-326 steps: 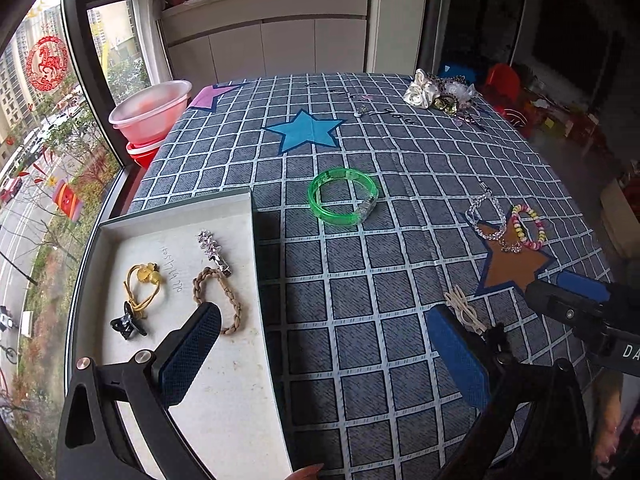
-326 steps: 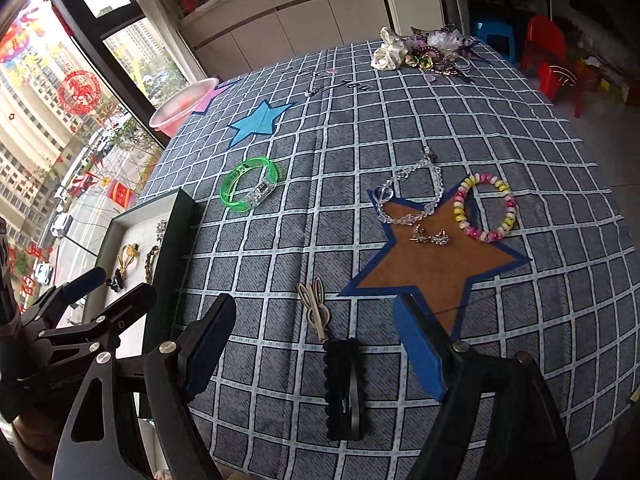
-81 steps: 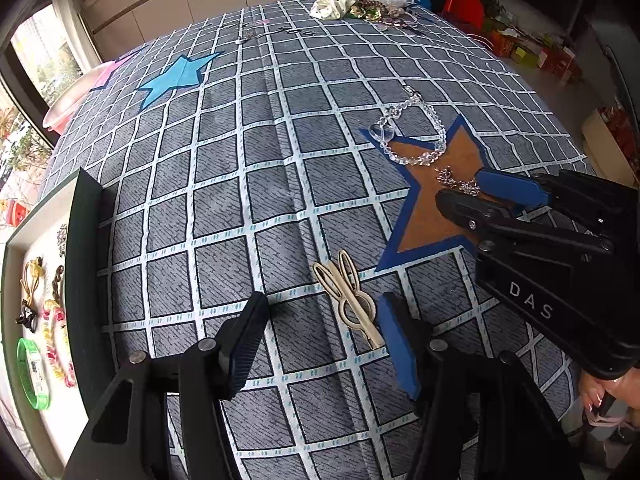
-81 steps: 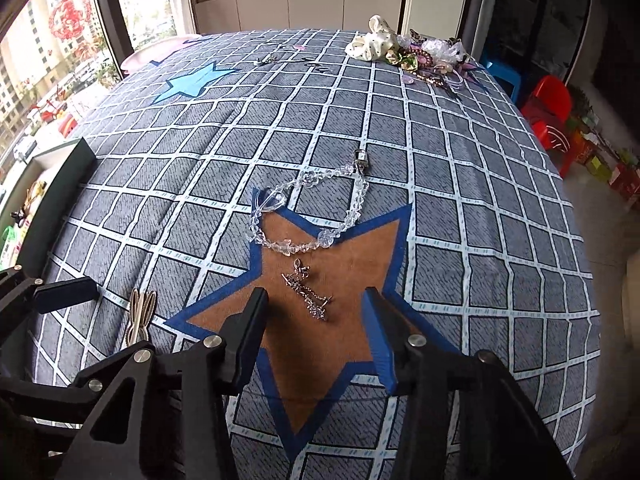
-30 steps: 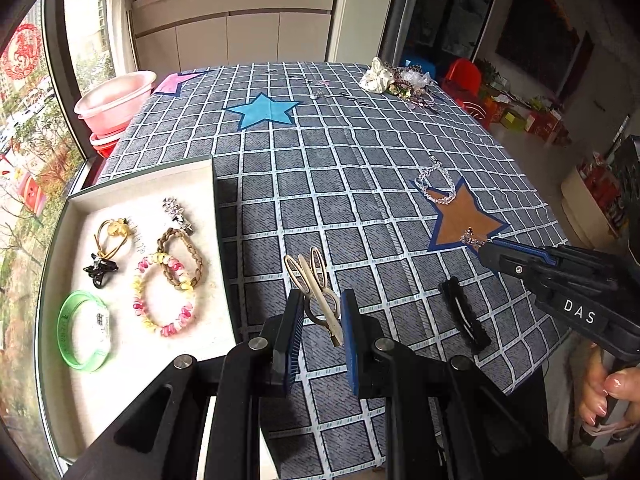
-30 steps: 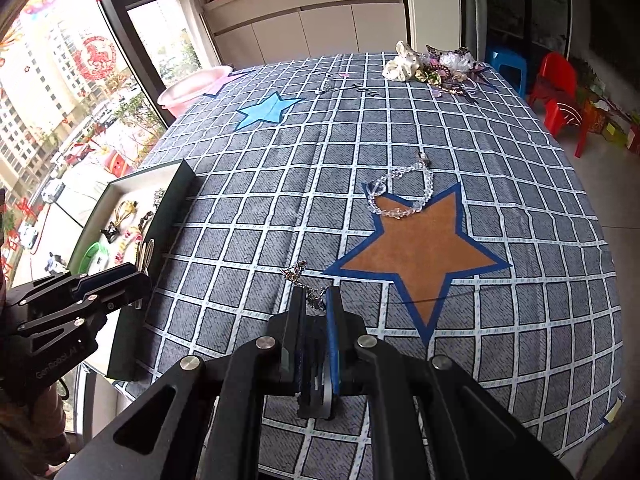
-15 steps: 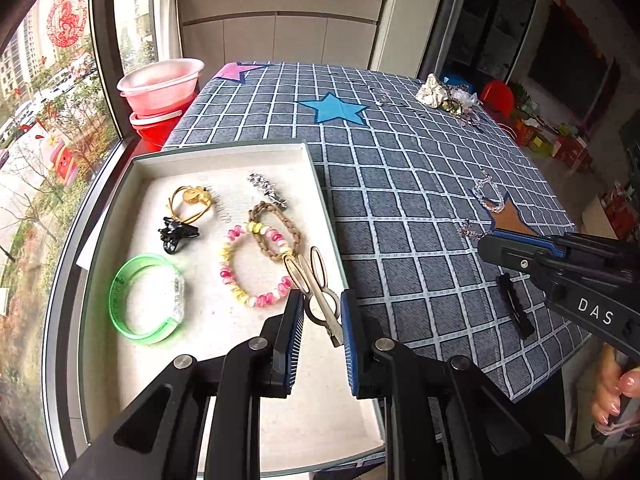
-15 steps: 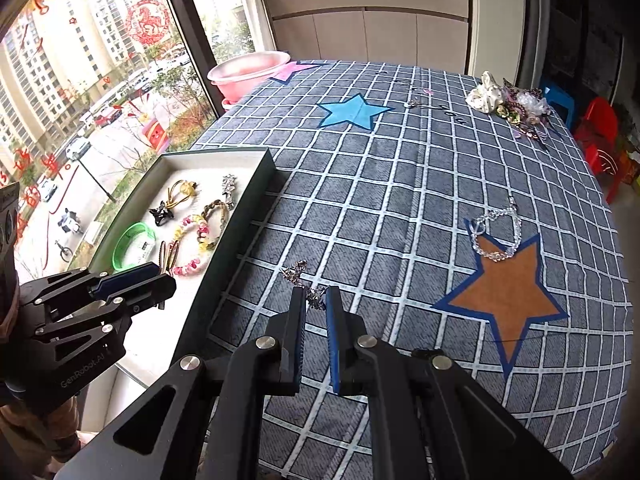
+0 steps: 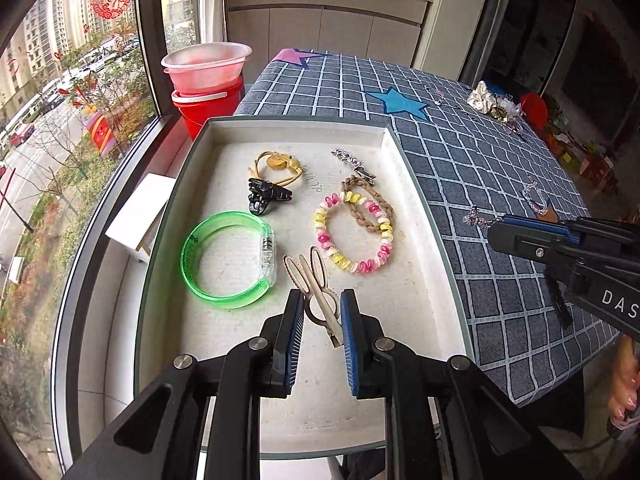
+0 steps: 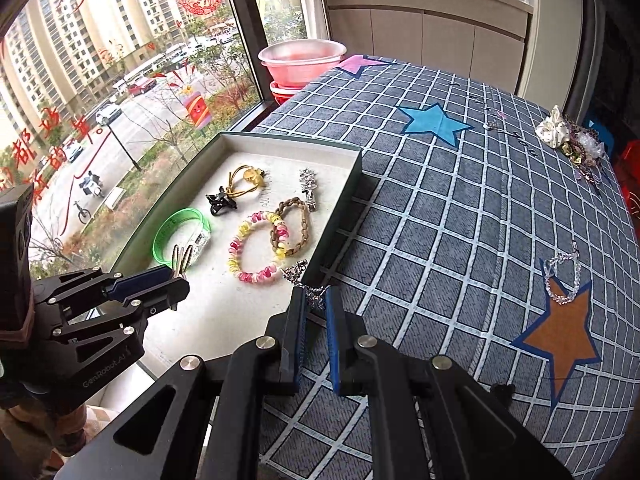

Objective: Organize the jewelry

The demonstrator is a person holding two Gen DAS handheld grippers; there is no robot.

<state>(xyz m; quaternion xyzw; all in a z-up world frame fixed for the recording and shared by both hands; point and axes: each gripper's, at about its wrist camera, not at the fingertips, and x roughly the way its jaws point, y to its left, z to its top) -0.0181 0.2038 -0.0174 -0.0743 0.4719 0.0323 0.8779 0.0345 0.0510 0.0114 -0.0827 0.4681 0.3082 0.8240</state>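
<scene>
Your tray [image 9: 404, 168] sits on the desk's [image 9: 480, 168] left edge, by the window. In the tray: bangle [image 9: 228, 258] front left, claw clip [image 9: 266, 196] behind it, bead bracelet [image 9: 354, 236] to the right, overlapping the braided loop [image 9: 370, 208]. Buckets [image 9: 208, 84] stand behind the tray. Crystal bracelet [image 10: 564, 276] lies far right on the desk.

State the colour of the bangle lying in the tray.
The bangle is translucent bright green with a clear section, seen best in the left wrist view.
</scene>
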